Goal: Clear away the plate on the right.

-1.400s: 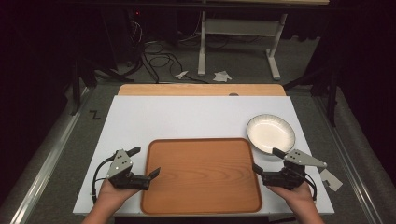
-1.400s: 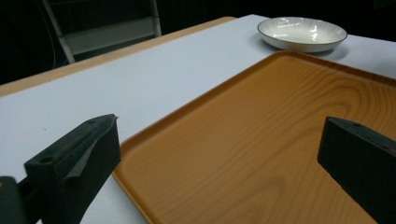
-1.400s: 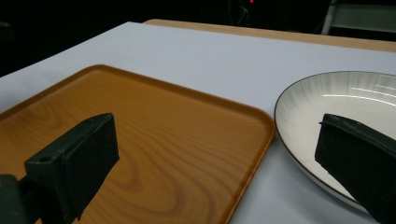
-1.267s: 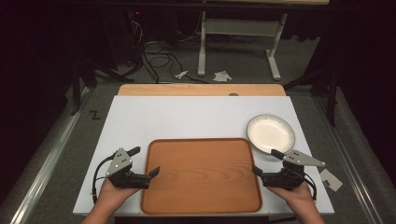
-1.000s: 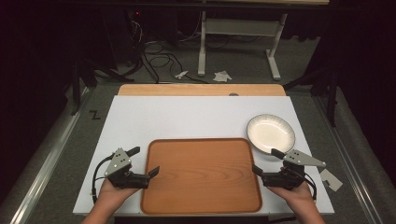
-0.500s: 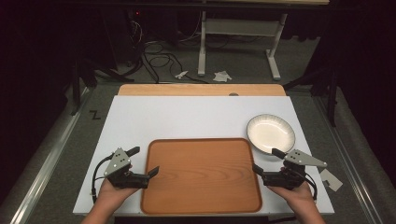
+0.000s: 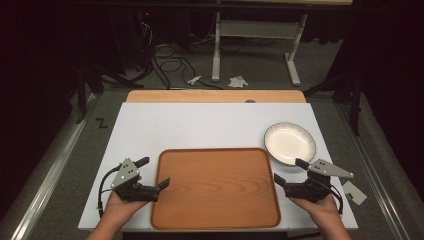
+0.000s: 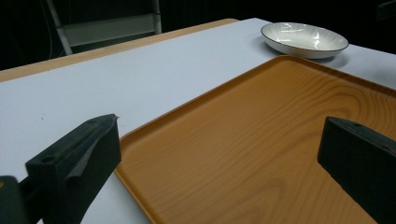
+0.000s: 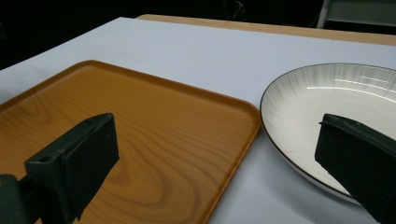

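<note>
Wooden tray (image 7: 215,187) flat, long axis left-to-right between both tongs (image 7: 153,173) (image 7: 290,171), each wide open, empty.

Only a black "Z" mark (image 7: 102,123) on floor, left of table (image 7: 210,125)

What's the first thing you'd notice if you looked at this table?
The big wooden tray lies at the near middle of the white table. A white bowl sits just past its far right corner. The left gripper and the right gripper wait at the tray's two sides, jaws open.
</note>
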The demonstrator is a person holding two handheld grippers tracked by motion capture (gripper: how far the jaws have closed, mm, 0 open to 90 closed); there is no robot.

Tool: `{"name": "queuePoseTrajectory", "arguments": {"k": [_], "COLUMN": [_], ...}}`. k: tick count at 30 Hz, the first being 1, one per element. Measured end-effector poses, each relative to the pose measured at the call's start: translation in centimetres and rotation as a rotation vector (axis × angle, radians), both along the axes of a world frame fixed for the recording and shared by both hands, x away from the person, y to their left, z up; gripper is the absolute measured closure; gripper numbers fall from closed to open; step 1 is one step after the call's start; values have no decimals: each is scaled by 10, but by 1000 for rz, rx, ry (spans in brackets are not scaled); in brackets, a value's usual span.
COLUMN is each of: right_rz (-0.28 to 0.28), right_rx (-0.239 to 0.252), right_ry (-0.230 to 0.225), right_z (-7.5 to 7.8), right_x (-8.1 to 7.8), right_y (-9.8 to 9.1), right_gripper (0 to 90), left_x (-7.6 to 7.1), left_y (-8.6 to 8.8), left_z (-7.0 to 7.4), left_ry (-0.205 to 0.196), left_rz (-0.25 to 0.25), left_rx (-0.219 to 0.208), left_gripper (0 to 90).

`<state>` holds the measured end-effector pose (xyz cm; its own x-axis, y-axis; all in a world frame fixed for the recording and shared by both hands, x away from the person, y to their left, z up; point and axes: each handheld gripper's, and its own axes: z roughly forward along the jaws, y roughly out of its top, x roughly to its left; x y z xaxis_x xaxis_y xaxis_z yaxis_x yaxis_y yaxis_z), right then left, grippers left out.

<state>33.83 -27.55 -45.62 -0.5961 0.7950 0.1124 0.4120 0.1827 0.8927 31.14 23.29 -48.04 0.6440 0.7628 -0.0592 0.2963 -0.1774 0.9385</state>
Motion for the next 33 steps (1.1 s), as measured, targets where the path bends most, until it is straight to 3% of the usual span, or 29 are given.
{"name": "queuePoseTrajectory", "arguments": {"k": [17,33], "right_rz": [-76,-163], "right_rx": [16,22], "right_ry": [13,54], "right_z": [0,-9], "right_x": [4,12], "right_y": [-23,-49], "right_gripper": [0,0], "left_x": [0,-1], "left_y": [1,0], "left_z": [1,1], "left_ry": [-5,-5], "left_rz": [-3,-13], "left_rx": [-6,-8], "left_gripper": [5,5]}}
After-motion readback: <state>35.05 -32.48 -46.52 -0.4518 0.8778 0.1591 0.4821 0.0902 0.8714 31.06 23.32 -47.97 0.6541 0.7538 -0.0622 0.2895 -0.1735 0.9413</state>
